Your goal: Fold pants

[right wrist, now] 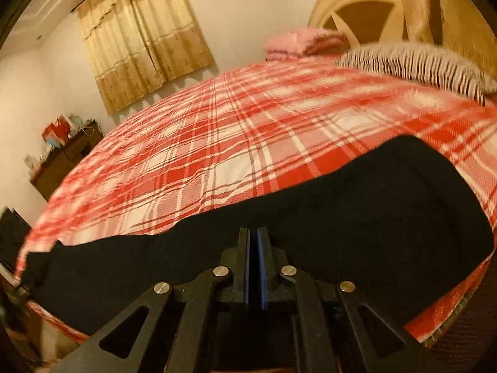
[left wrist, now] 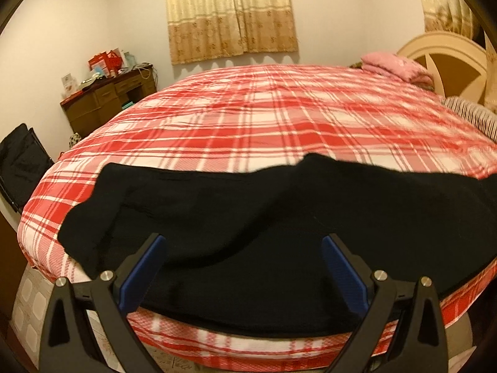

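I am looking over a bed under a red-and-white plaid cotton cover point(left wrist: 248, 118), filling both views. Black fabric pants point(left wrist: 248, 217) are lying spread along its near edge, from nine to three o'clock. My left gripper point(left wrist: 243, 242) is hanging at six o'clock, blue pads wide apart, gripping nothing. My right gripper point(right wrist: 255, 233) is sitting fully closed above the pants; whether cloth is pinched, I cannot tell.

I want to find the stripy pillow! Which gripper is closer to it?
Right. From the right gripper the striped pillow looms large; from the left gripper it sits at the far edge.
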### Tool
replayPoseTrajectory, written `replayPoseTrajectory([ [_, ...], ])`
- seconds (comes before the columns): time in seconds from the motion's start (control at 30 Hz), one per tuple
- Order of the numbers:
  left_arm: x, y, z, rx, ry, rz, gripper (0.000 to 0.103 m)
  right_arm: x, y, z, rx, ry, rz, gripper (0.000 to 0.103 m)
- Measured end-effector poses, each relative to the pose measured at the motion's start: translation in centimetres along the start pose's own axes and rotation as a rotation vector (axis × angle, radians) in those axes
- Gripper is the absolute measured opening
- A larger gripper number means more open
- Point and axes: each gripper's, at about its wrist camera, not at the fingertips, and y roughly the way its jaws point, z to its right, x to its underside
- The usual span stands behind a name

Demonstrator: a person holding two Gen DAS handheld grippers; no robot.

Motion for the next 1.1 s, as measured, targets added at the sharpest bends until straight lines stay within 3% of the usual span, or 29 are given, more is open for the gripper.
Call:
replayPoseTrajectory([
  [0.17, -0.1, -0.2, 0.5, 0.004, 0.01, 0.003, 0.102, -1.1, -6.7, 4.7, -0.025, 0.148, 0.197, 0.007],
  [0.2, -0.1, -0.2, 0.6, 0.006, 0.008, 0.003, 0.102, -1.3, -7.2, 5.9, -0.024, 0.191, 0.201, 0.018],
  [0.23, -0.1, -0.3, 0.6, 0.009, 0.005, 0.003, 0.102, -1.3, -7.7, 7.6, -0.003, 0.241, 0.202, 0.042],
  [0.3, -0.1, -0.3, 0.7, 0.012, 0.003, 0.002, 0.102, -0.7, -8.6, 10.0, 0.027, 0.315, 0.232, 0.063],
  [0.4, -0.1, -0.3, 0.7, 0.011, -0.004, -0.003, 0.102, 0.1, -8.5, 12.0, -0.02, 0.381, 0.239, 0.063],
  [0.53, -0.1, -0.3, 0.4, 0.013, -0.022, -0.008, 0.102, 0.7, -6.8, 12.0, 0.0, 0.371, 0.222, 0.063],
  [0.7, 0.0, 0.0, 0.1, 0.019, -0.043, -0.022, 0.102, 0.8, -5.9, 9.6, 0.118, 0.246, 0.18, 0.062],
  [0.8, 0.2, 0.1, 0.0, 0.023, -0.05, -0.029, 0.102, 1.3, -5.7, 8.8, 0.174, 0.193, 0.159, 0.051],
  [0.87, 0.2, 0.1, -0.1, 0.023, -0.05, -0.027, 0.102, 1.4, -6.2, 8.6, 0.21, 0.179, 0.174, 0.037],
  [0.9, 0.2, 0.1, -0.2, 0.023, -0.052, -0.026, 0.102, 1.5, -6.4, 8.6, 0.209, 0.179, 0.186, 0.019],
  [0.93, 0.2, 0.1, -0.2, 0.022, -0.055, -0.027, 0.102, 1.5, -6.7, 8.5, 0.205, 0.175, 0.2, 0.014],
  [1.1, 0.3, 0.2, -0.6, 0.023, -0.069, -0.029, 0.102, 1.4, -5.8, 9.0, 0.184, 0.212, 0.186, 0.016],
])
